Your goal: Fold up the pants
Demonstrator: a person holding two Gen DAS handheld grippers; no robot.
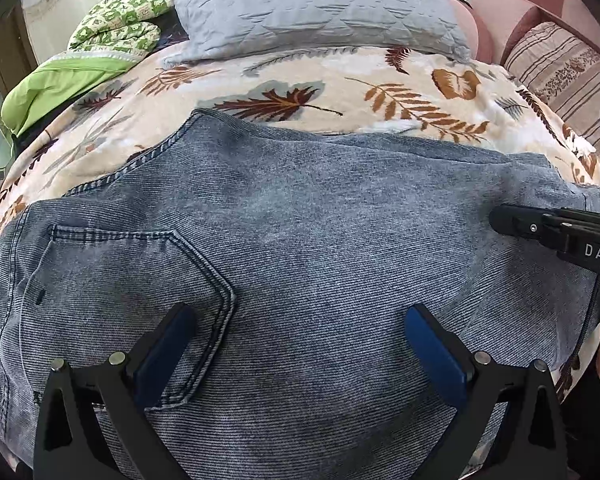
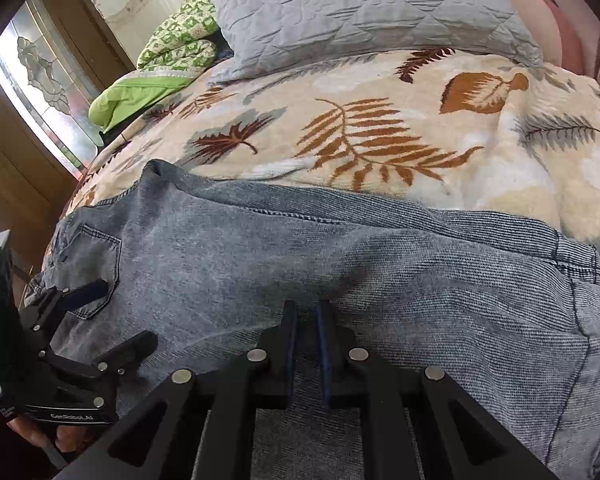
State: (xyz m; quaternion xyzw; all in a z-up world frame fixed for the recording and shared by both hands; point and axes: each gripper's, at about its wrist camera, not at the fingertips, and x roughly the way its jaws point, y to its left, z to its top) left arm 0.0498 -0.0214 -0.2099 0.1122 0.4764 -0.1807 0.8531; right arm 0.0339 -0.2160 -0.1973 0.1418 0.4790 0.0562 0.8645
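Blue denim pants lie folded across the leaf-print blanket on the bed, back pocket at the left. They also fill the lower part of the right wrist view. My left gripper is open, its blue-padded fingers spread wide just over the denim by the pocket. It shows at the left of the right wrist view. My right gripper has its jaws nearly closed, resting low on the denim with no cloth visibly between them. Its tip shows in the left wrist view.
The leaf-print blanket covers the bed. A grey quilted pillow and a green patterned quilt lie at the far side. A striped cushion sits at the right. A door with glass stands at the left.
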